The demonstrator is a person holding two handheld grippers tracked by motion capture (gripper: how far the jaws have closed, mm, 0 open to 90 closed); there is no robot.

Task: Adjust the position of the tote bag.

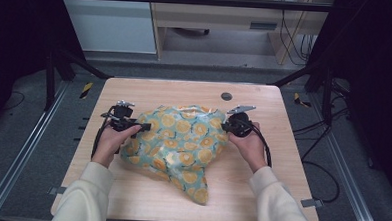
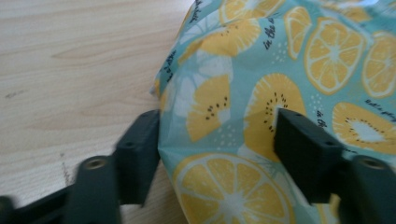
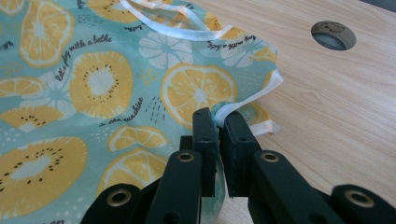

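Observation:
A teal cloth (image 1: 182, 140) printed with orange and lemon slices lies crumpled in the middle of the wooden table (image 1: 260, 193). My left gripper (image 1: 140, 127) is at the cloth's left edge. In the left gripper view its jaws (image 2: 217, 135) stand apart astride a puffed fold of the cloth (image 2: 243, 93), one pad at the fold's edge and the other lying over the fabric. My right gripper (image 1: 227, 126) is at the cloth's right edge. In the right gripper view it (image 3: 219, 121) is shut on the white-trimmed hem of the cloth (image 3: 93, 84).
A round hole (image 1: 226, 96) sits in the tabletop behind the cloth, near the right gripper (image 3: 333, 35). A white ribbon loop (image 3: 173, 23) lies on the cloth's far edge. Bare wood surrounds the cloth. Dark frame posts and cables stand beyond the table.

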